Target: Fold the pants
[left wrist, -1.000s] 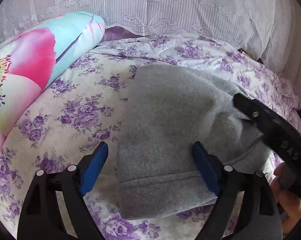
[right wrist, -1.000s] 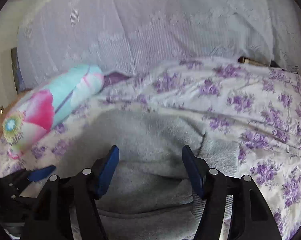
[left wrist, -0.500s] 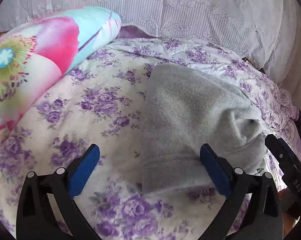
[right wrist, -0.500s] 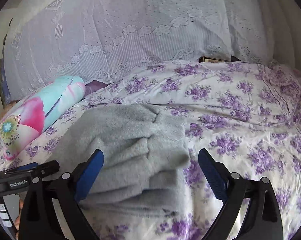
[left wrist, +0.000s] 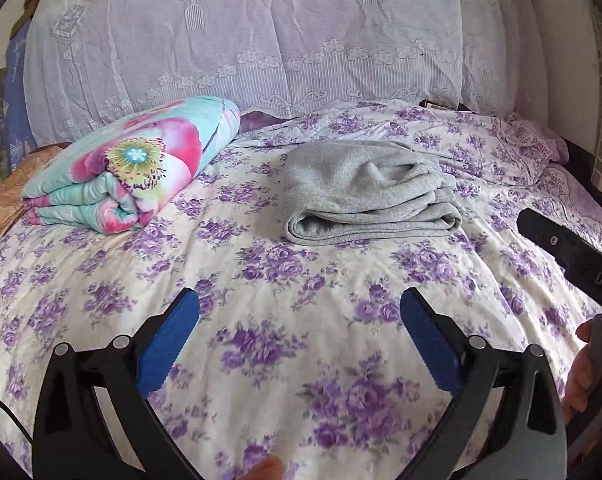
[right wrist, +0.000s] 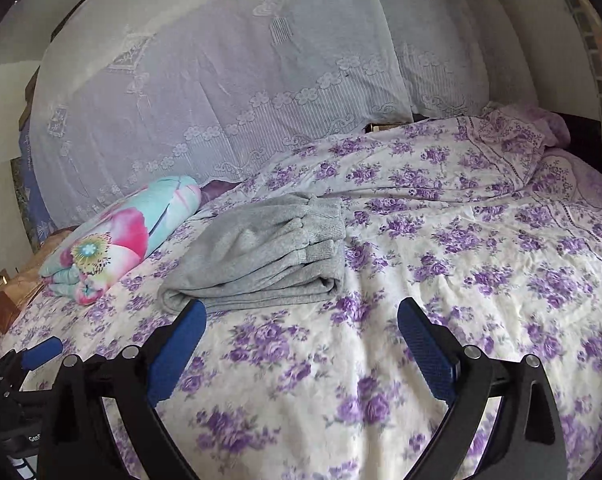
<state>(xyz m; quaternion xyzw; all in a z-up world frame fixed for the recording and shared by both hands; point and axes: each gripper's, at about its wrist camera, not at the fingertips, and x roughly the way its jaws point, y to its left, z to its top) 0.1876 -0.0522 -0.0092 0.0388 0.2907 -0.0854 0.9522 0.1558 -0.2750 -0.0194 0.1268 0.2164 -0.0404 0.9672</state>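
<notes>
A: What has changed in the last second?

B: Both tools have backed off. A second ago the left tool (left wrist: 299, 312) and right tool (right wrist: 301, 322) straddled the grey pants (left wrist: 367, 192) with the cloth right at their pads. Now both are released, jaws spread wide, holding nothing, with bare bedsheet (left wrist: 301, 280) between them and the garment.

A: Where are the pants now?

B: In a compact folded stack on the far middle of the bed, well apart from both tools, just right of the rolled floral quilt (left wrist: 133, 168) and not touching it.

A: So what does that mean for the task?

B: I'd judge the folding done, and this is the retreat.

A: Do the views differ?

B: Yes. The left view faces the rounded fold edge at the near side and catches the right tool's body at its right edge. The right view shows the ribbed cuffs or waistband gathered along the stack's right side, and the lace curtain (right wrist: 221, 80) behind.
</notes>
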